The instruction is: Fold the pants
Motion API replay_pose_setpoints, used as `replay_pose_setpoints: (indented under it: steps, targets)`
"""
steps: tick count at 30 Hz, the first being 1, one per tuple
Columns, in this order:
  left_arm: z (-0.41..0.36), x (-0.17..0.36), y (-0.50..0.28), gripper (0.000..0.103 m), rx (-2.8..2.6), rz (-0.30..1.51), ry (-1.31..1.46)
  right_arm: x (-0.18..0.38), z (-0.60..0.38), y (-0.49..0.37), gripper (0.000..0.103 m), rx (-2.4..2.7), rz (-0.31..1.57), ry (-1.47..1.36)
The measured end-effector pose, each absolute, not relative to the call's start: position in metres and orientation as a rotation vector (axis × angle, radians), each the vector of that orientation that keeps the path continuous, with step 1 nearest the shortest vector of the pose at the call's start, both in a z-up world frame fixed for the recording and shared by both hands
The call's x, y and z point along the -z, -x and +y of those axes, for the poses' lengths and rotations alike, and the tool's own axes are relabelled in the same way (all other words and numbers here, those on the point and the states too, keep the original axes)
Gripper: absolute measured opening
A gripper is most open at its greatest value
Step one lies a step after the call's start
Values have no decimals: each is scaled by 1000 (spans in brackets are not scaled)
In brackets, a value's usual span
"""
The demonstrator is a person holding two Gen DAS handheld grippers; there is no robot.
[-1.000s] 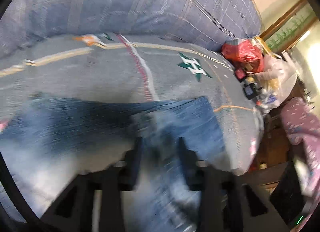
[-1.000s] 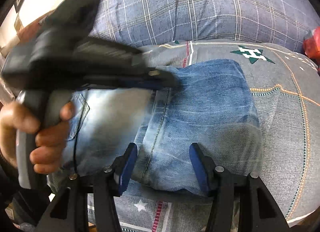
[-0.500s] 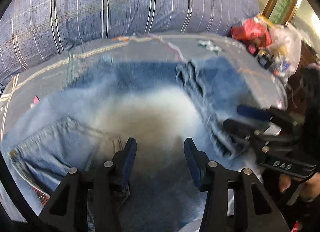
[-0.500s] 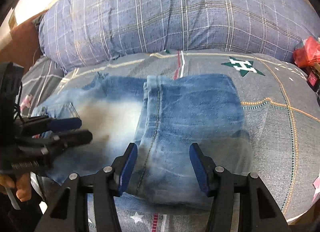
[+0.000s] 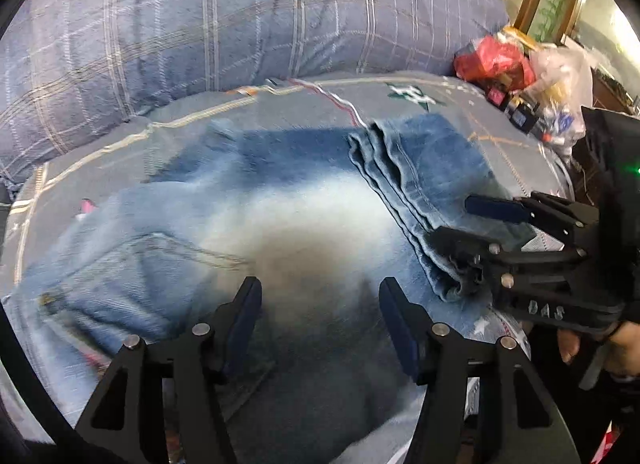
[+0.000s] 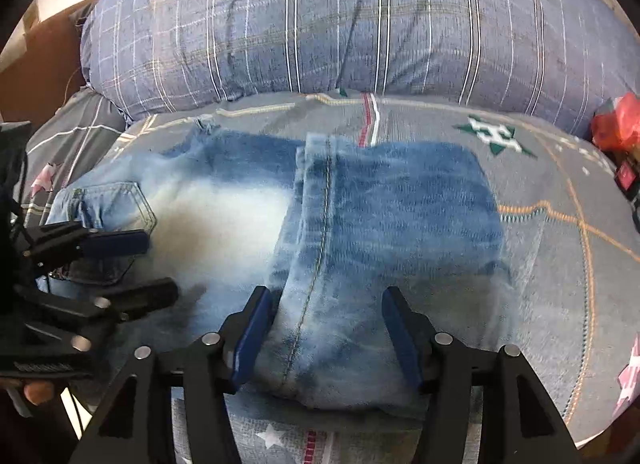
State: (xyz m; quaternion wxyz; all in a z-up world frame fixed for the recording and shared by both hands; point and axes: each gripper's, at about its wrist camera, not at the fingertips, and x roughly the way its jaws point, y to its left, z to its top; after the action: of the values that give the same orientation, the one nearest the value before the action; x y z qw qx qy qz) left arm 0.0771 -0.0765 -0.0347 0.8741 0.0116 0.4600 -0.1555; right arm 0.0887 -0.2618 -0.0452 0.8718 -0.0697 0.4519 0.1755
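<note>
Over the jeans, left gripper now clear, opening

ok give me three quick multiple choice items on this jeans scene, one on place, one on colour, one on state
1. Where does the folded-over leg part of the jeans lie?
A. on the plaid pillow
B. on top of the jeans, right of the pocket end
C. on the floor

2. What colour is the plastic bag beside the bed cover?
A. red
B. green
C. black

3. How do the right gripper's jaws stand?
A. clamped on the pillow
B. fully shut, nothing between them
C. apart, denim between them

Answers: 1 B, the right wrist view shows the layered hem edge lying over the paler denim; 2 A, it shows bright red; 3 C, both pads stand clear of the fold.
</note>
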Motion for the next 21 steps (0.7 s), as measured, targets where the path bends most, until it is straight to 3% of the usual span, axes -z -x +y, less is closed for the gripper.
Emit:
replay_pose_setpoints:
  steps: [8, 14, 17, 21]
  targets:
    - [-25, 27, -42, 62, 291, 948, -65, 20, -248, -106, 61, -349, 789, 202]
    - [-21, 41, -41, 62, 295, 927, -91, 31, -246, -151, 61, -303, 880, 121]
    - [-28, 44, -39, 67, 283, 904, -106, 57, -240, -165, 63, -266, 993, 165]
    - [-27, 42, -39, 68, 276, 889, -103, 55, -235, -159, 63, -275, 951, 210]
